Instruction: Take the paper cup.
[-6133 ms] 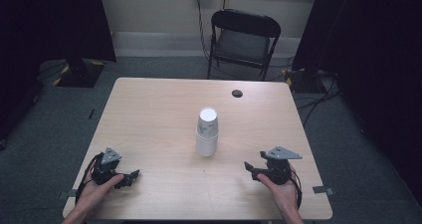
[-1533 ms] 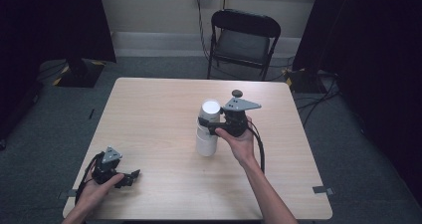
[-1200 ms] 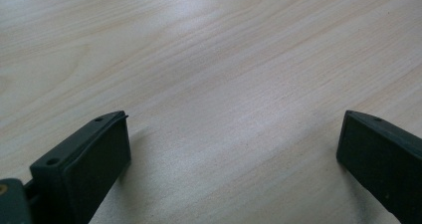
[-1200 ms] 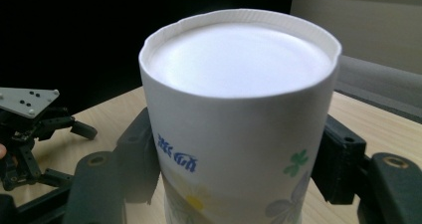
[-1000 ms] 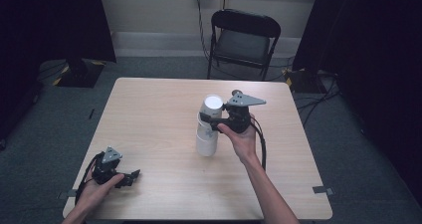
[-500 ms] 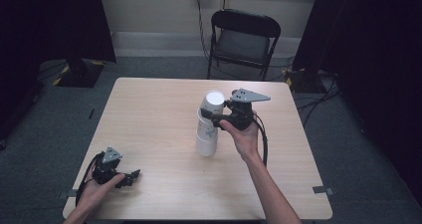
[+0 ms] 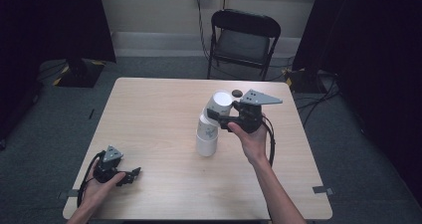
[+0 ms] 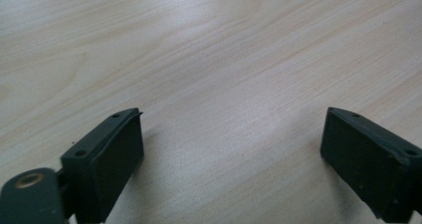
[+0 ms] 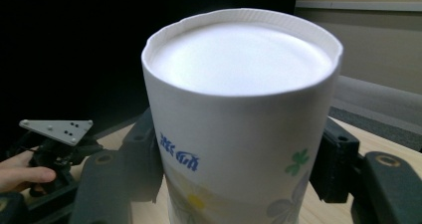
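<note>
Pale wood grain covers the bench (image 7: 149,114), which stands on grey carpet with dark curtains at both sides. Nearest to me, at the front left corner, my left gripper (image 7: 130,174) rests low on the wood in the left hand (image 7: 97,190). In the left gripper view its fingers (image 8: 117,159) stand wide apart with nothing but bare bench between them.

Further in, near the middle of the bench, I see a stack of white paper cups (image 7: 208,134) standing mouth down, printed with small flowers and blue lettering. The top cup (image 7: 219,103) is tilted and lifted partly off the rest, leaning toward the right. My right gripper (image 7: 215,115) has its fingers clamped on that top cup, one on each side of its wall, as the right gripper view shows (image 9: 239,134). The cup's upturned base is a plain white disc inside a ribbed rim; I cannot see inside any cup. The right hand (image 7: 251,134) holds the gripper above the bench.

Beyond the cups, a small dark round object (image 7: 237,93) lies near the far edge. Past the bench stands a black folding chair (image 7: 244,40) against the wall.
</note>
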Demonstrator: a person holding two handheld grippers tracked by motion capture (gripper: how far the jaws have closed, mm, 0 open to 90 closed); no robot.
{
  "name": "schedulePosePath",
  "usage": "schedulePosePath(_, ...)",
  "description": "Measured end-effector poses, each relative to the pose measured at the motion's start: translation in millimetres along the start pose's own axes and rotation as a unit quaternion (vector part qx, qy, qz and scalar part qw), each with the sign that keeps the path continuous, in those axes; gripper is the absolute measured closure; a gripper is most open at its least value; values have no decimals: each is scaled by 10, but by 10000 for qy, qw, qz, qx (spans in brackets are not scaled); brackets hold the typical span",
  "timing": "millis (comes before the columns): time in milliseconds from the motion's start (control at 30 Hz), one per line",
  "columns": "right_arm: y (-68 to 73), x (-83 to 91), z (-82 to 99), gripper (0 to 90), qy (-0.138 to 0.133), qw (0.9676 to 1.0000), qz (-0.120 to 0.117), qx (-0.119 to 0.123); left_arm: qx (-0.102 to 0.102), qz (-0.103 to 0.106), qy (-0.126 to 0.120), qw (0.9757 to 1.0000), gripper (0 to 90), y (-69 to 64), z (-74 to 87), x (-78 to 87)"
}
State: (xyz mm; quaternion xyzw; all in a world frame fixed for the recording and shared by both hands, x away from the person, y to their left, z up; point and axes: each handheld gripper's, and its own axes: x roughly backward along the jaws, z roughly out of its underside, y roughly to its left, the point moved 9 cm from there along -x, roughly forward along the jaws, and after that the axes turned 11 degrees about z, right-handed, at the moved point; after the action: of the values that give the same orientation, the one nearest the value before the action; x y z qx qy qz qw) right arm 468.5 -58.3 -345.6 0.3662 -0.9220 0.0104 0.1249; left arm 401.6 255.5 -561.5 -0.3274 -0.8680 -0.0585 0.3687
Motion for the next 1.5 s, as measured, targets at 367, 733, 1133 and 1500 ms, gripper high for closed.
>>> schedulePosePath(367, 48, 215, 106, 357, 116, 9999, 17, 37, -174, 153, -214, 9995, 185, -78, -84, 1)
schedulePosePath(733, 103, 384, 299, 363, 195, 9996, -92, -187, -275, 227, -548, 9979, 205, -215, -218, 103)
schedulePosePath(1133, 196, 478, 523, 364, 440, 9979, -305, -372, -457, 704, -1046, 9910, 228, -595, -443, 219)
schedulePosePath(1500, 326, 458, 711, 363, 762, 9936, -600, -578, -788, 1072, -1336, 9821, 319, -970, -662, 273)
